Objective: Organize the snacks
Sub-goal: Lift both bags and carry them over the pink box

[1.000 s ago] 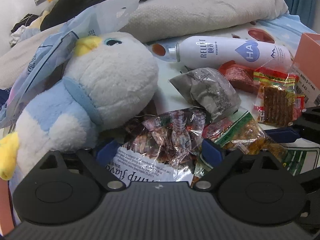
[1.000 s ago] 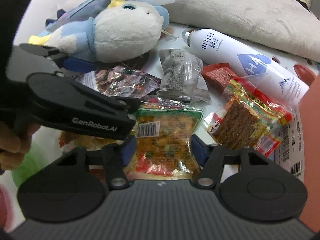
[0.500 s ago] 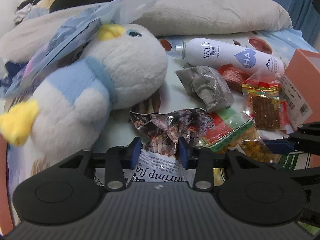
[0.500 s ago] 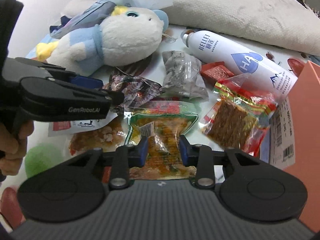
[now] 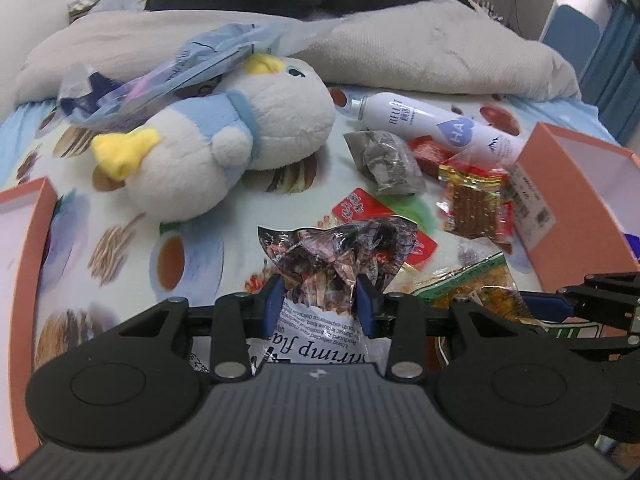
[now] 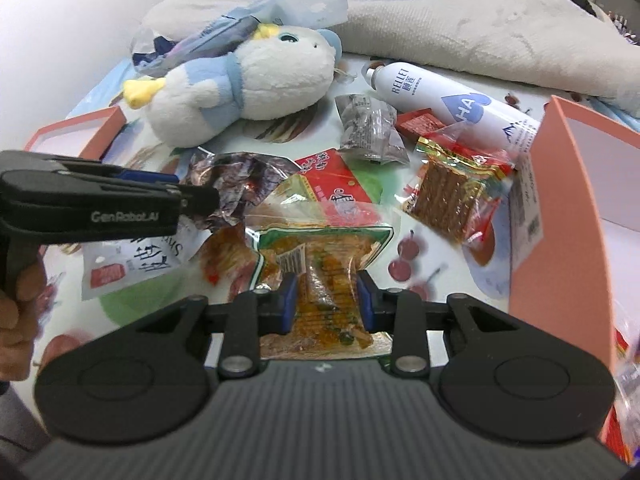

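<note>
Left gripper [image 5: 320, 304]: jaws just closed, clamped on crinkled foil shrimp packet [image 5: 340, 256], lifted above the printed sheet [image 5: 192, 256]. Right gripper [image 6: 326, 300]: pinching glossy green-edged snack pouch [image 6: 320, 264], beside the salmon cardboard box [image 6: 560, 240].

Left gripper [image 5: 320, 300] and right gripper [image 6: 326, 298]: jaws just closed, clamped; both tilted downward
</note>
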Demonstrator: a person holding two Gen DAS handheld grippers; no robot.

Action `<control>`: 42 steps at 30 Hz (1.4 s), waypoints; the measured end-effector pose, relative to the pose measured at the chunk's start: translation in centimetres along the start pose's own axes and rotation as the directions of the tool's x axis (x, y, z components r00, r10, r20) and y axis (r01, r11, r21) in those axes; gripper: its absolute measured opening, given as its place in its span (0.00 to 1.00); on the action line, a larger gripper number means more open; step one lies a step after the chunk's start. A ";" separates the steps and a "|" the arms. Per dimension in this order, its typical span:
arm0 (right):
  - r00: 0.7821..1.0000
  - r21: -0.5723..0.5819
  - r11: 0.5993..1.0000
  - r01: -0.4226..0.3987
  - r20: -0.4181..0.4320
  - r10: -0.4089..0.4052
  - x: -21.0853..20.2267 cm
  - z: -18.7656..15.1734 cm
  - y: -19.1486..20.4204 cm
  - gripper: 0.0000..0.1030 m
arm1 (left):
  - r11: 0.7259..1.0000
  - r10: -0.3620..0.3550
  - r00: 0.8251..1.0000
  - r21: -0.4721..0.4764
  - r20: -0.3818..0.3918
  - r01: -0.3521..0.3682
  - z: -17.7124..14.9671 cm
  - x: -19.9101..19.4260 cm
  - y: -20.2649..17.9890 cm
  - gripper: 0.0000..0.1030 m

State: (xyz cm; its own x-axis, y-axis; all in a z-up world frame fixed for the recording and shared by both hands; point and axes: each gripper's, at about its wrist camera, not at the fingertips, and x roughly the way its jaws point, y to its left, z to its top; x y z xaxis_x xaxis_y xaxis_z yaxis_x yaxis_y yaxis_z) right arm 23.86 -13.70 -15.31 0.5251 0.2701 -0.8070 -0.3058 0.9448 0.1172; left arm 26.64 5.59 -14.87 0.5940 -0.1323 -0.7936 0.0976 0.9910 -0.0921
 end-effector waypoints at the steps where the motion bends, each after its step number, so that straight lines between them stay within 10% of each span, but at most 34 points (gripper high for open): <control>1: 1.000 0.005 1.000 -0.002 0.002 0.002 -0.4 -0.3 0.1 0.33 | 1.000 0.002 1.000 -0.012 0.001 -0.002 -0.4 -0.6 0.0 0.42; 23: 0.998 0.098 0.994 0.047 0.030 -0.050 -7.4 -7.8 1.2 0.32 | 0.993 -0.010 1.000 -0.114 0.009 0.011 -8.6 -8.4 -2.0 0.42; 42: 0.974 0.119 0.991 0.056 0.210 -0.080 -15.7 -4.4 0.2 0.32 | 0.991 -0.057 0.984 -0.111 0.169 0.076 -4.4 -15.9 -3.7 0.42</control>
State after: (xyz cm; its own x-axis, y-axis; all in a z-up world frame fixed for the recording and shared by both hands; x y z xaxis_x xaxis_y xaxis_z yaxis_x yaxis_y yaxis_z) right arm 12.08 -18.55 -5.17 0.7028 0.2262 -0.6745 -0.1794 0.9738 0.1396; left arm 13.35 4.17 -4.50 0.7137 -0.1901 -0.6741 0.0531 0.9744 -0.2185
